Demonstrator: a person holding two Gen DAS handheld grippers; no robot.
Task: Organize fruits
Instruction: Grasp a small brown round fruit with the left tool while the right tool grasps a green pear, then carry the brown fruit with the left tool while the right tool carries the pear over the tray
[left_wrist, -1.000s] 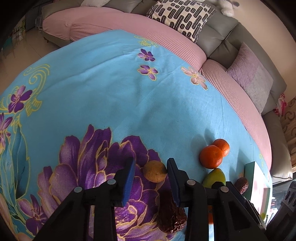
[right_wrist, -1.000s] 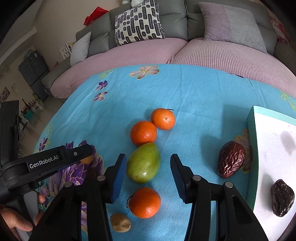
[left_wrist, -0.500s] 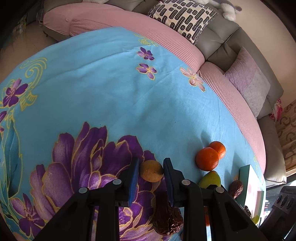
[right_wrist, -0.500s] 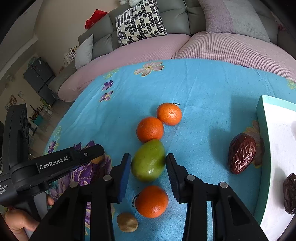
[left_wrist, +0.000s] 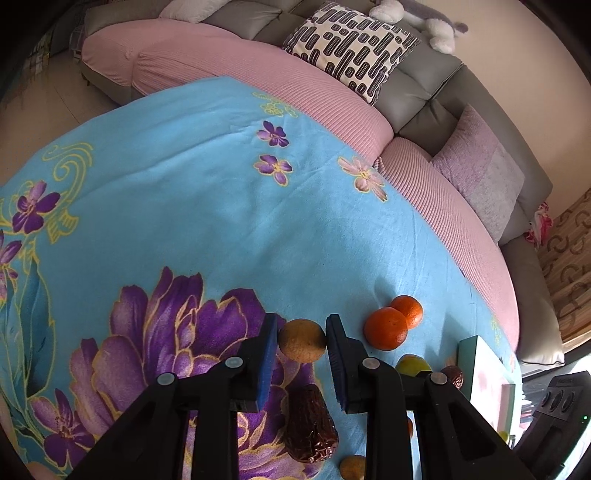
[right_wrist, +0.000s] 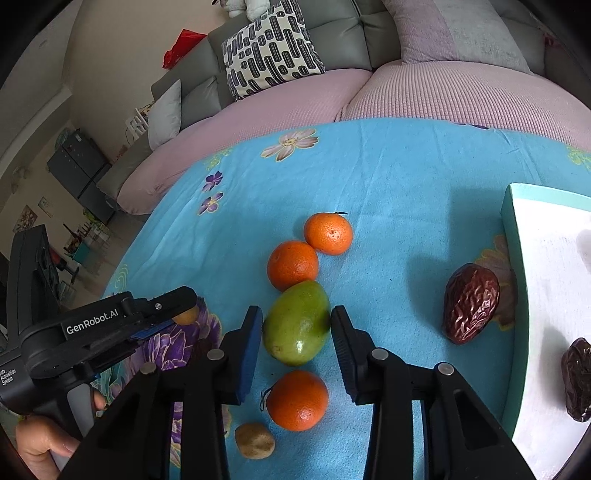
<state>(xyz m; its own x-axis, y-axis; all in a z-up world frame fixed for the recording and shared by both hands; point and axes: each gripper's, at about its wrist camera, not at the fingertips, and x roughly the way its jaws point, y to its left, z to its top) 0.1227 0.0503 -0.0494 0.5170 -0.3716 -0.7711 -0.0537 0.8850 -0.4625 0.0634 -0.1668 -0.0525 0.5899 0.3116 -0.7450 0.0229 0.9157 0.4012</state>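
Note:
My left gripper (left_wrist: 301, 341) is shut on a small round brown fruit (left_wrist: 302, 339) above the blue floral cloth (left_wrist: 184, 206). My right gripper (right_wrist: 296, 326) is shut on a green mango (right_wrist: 297, 322). Two tangerines (right_wrist: 292, 264) (right_wrist: 328, 233) lie just beyond the mango, and a third tangerine (right_wrist: 297, 400) and a second small brown fruit (right_wrist: 255, 441) lie below it. A dark red date (right_wrist: 471, 302) lies beside a white tray with a teal rim (right_wrist: 511, 236); another date (right_wrist: 578, 380) lies on the tray. A date (left_wrist: 310, 424) lies under the left gripper.
A pink and grey sofa (left_wrist: 295, 85) with a patterned cushion (left_wrist: 351, 55) curves behind the cloth. The left gripper body (right_wrist: 92, 332) and the hand on it (right_wrist: 44, 443) show at the lower left of the right wrist view.
Both grippers have closed: the left on the small brown fruit, the right on the green mango. The left gripper has risen a little with its fruit.

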